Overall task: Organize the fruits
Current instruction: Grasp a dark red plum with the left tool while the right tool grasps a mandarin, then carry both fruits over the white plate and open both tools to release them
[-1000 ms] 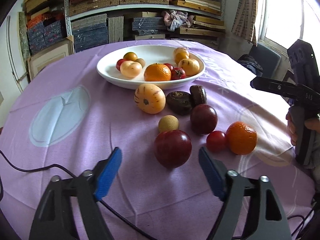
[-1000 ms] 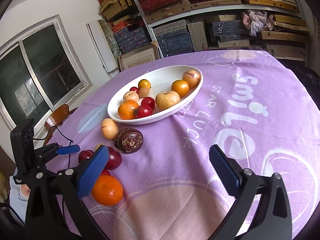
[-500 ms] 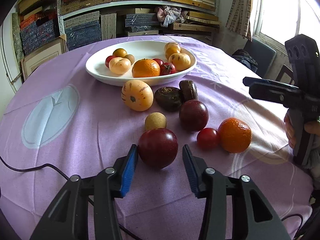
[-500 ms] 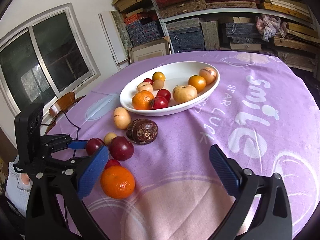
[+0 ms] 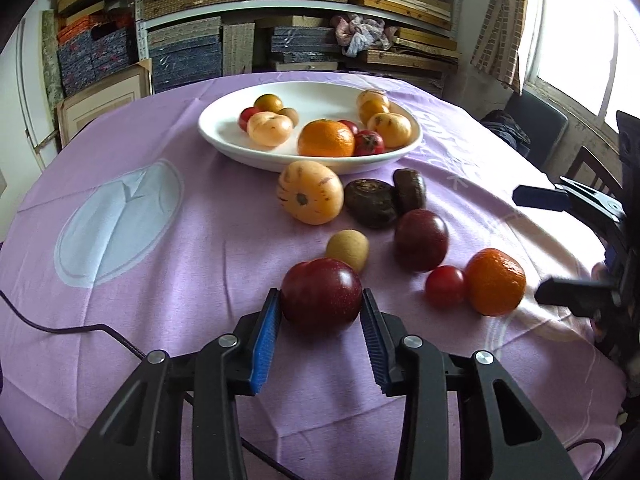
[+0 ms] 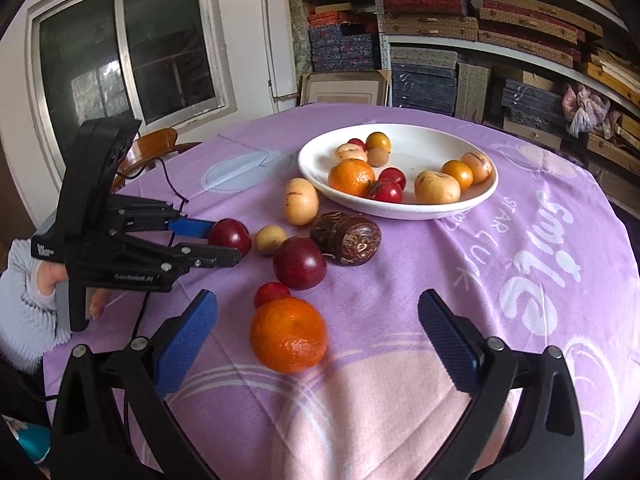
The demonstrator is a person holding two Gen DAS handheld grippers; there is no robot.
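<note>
Purple cloth (image 5: 168,280) covers the table; at its near edge the left gripper (image 5: 322,332) is closing, pads touching a dark red plum (image 5: 322,294). Right gripper (image 6: 320,336) gapes wide, empty.

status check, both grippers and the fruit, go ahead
Left gripper closing on dark red plum, pads at its sides. Right gripper open, orange ahead. White bowl reachable, loose fruit between.

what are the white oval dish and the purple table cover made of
White oval dish: likely glazed ceramic, possibly melamine; smooth, glossy, thick rounded rim.
Purple printed table cover: soft matte fabric with a fuzzy, fleece-like nap; it creases and drapes over the edge.
</note>
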